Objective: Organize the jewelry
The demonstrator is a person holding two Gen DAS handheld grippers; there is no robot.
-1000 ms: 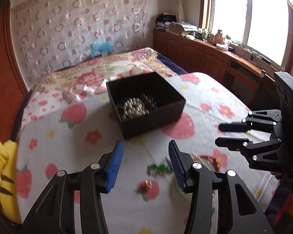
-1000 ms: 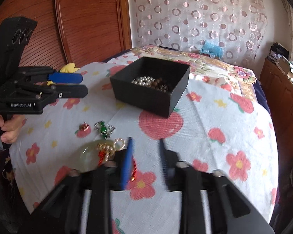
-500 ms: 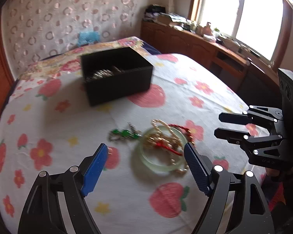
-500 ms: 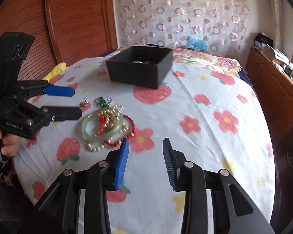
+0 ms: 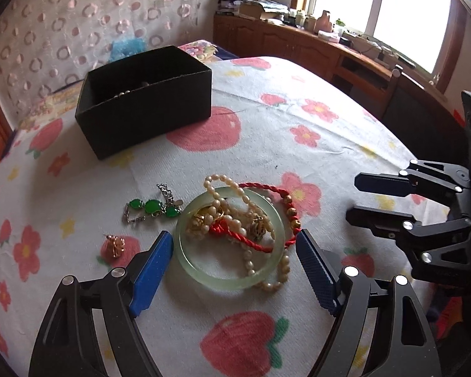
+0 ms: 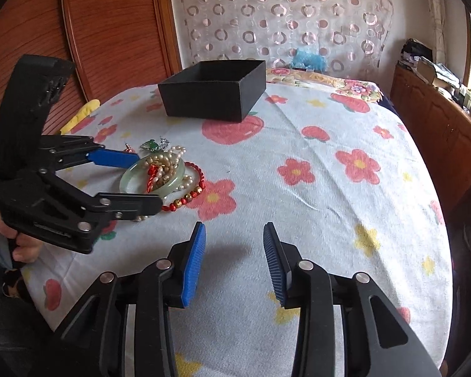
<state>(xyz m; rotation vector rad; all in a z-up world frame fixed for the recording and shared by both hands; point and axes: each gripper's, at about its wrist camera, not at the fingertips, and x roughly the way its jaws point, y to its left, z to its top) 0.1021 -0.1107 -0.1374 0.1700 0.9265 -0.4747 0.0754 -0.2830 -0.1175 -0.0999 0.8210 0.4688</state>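
Observation:
A pale green jade bangle [image 5: 204,275] lies on the flowered cloth with a pearl strand [image 5: 223,188], a red cord bracelet [image 5: 267,187] and gold pieces tangled in it. My left gripper [image 5: 235,238] is open, its blue pads on either side of the bangle's near half. A green-stone chain [image 5: 152,208] and a small gold piece [image 5: 115,245] lie left of it. The black box [image 5: 147,100] stands behind, beads inside. My right gripper [image 6: 234,229] is open and empty, right of the pile [image 6: 160,172].
The table [image 6: 329,188] has a rounded edge close to both grippers. A wooden cabinet [image 5: 298,44] with clutter runs under the window at right. A wooden panel [image 6: 110,31] and a curtain stand behind the table.
My left gripper has moved forward and lower, so the bangle now lies between its pads. My right gripper has opened wider and drawn back to the right.

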